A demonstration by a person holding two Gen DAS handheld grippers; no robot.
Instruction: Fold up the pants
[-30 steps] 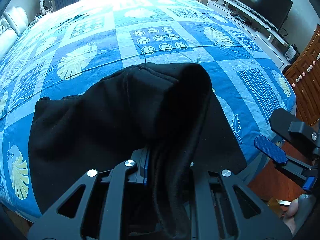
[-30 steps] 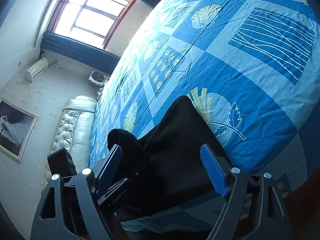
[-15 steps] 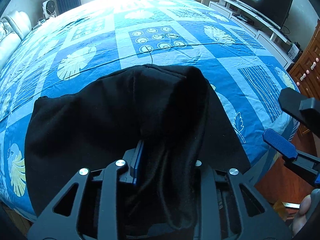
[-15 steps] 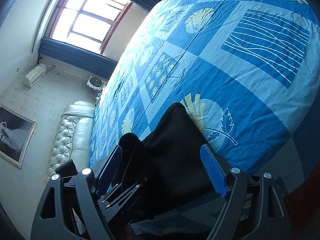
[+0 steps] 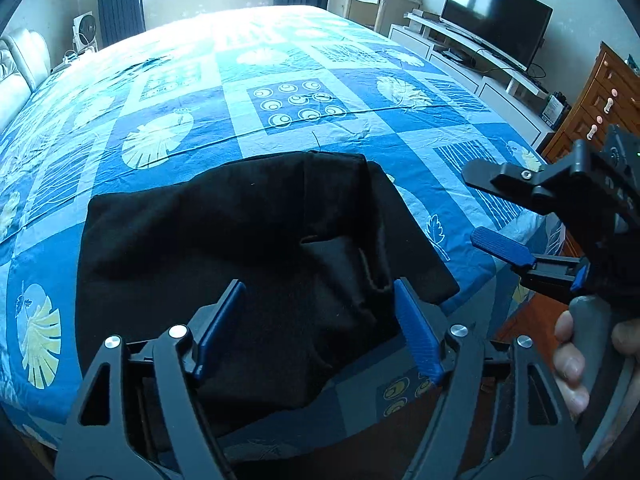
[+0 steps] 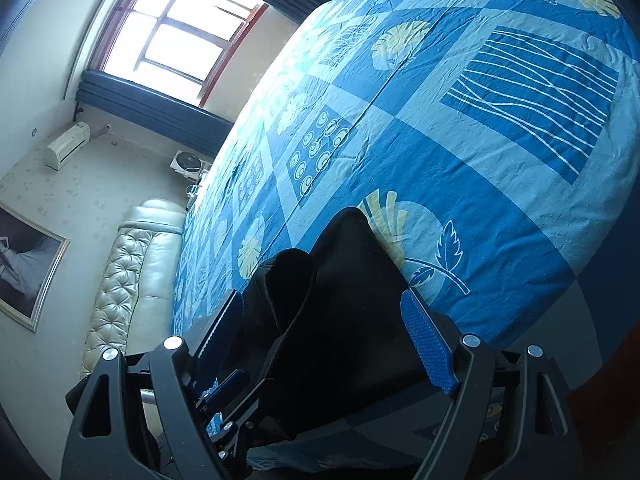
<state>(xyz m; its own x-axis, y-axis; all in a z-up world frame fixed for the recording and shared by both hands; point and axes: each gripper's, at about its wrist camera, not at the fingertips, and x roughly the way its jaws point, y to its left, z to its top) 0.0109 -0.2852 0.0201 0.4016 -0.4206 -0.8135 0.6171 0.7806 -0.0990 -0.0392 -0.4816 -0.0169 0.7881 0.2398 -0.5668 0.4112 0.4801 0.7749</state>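
Blue patterned bed (image 5: 280,128) carries black pants (image 5: 224,240), folded near its front edge. Left gripper (image 5: 316,332) is wide open above them, holding nothing. Right gripper (image 6: 332,344) is open too.

pants (image 5: 240,240): matt black fleecy cloth between fingers (image 5: 416,336) | fingers: ribbed blue plastic | bedsheet (image 5: 280,92): creased printed cotton beyond fingers
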